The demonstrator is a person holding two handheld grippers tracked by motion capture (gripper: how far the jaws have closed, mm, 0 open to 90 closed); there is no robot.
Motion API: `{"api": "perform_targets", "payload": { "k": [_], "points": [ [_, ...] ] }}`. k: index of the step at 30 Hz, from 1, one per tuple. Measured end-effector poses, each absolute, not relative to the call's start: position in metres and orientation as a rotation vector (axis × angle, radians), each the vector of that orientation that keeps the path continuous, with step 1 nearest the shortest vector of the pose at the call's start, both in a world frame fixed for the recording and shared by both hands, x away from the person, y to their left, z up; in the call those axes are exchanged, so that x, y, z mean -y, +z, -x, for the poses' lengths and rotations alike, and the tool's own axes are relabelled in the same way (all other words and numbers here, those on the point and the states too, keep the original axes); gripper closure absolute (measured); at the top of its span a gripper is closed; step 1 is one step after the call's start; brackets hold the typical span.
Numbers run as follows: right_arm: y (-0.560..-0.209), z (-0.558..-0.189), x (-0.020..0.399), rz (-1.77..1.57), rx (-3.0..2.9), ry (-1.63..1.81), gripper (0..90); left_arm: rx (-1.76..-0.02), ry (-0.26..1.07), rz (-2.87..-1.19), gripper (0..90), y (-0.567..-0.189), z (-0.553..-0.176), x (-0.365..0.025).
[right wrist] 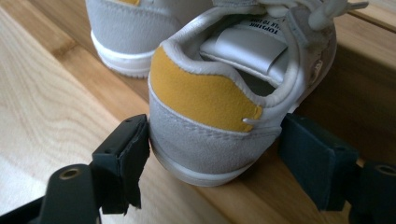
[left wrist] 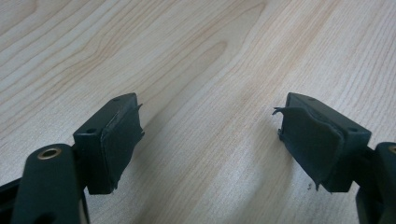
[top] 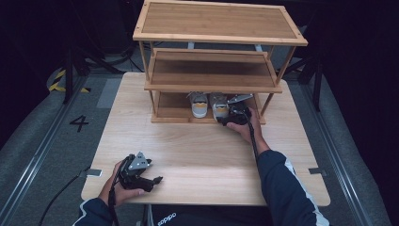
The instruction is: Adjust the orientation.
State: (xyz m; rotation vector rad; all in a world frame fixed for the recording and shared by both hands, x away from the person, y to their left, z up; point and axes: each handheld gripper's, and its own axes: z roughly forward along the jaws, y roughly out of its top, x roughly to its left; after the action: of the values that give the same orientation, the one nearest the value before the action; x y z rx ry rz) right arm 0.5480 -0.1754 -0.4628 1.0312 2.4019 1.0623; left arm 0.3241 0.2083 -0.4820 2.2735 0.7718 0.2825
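Note:
Two small grey-and-white shoes with yellow heel patches stand side by side on the bottom shelf of a three-tier wooden rack (top: 211, 85). My right gripper (top: 234, 116) is at the rack's front, open, its jaws on either side of the heel of the right-hand shoe (top: 219, 108). In the right gripper view that shoe (right wrist: 212, 100) sits between the pads of the right gripper (right wrist: 215, 149), with the other shoe (right wrist: 135, 32) behind it to the left. My left gripper (top: 159, 179) rests near the table's front edge, and in its own view the left gripper (left wrist: 210, 126) is open over bare wood.
The light wooden table (top: 188, 146) carries the rack at its far edge. The rack's middle shelf (top: 211, 70) and top shelf (top: 219, 21) hold nothing. Grey floor with rails and a painted 4 (top: 79, 123) lies to the left.

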Motion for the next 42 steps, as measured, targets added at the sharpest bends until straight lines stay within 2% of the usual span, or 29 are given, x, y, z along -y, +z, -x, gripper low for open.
{"api": "perform_targets", "payload": {
  "k": [18, 21, 42],
  "points": [
    [-0.471, -0.558, 0.158, -1.073, -2.327, 1.096, 25.8, -0.775, 0.274, -2.264, 20.6, -0.482, -0.324, -0.209],
    [-0.467, -0.553, 0.162, -1.054, -2.339, 1.08, 32.1, -0.769, 0.276, -2.269, 20.5, -0.482, -0.324, -0.209],
    [-0.447, -0.514, 0.195, -0.937, -2.453, 0.945, 33.9, -0.762, 0.275, -2.271, 20.6, -0.482, -0.324, -0.209]
  ]
}}
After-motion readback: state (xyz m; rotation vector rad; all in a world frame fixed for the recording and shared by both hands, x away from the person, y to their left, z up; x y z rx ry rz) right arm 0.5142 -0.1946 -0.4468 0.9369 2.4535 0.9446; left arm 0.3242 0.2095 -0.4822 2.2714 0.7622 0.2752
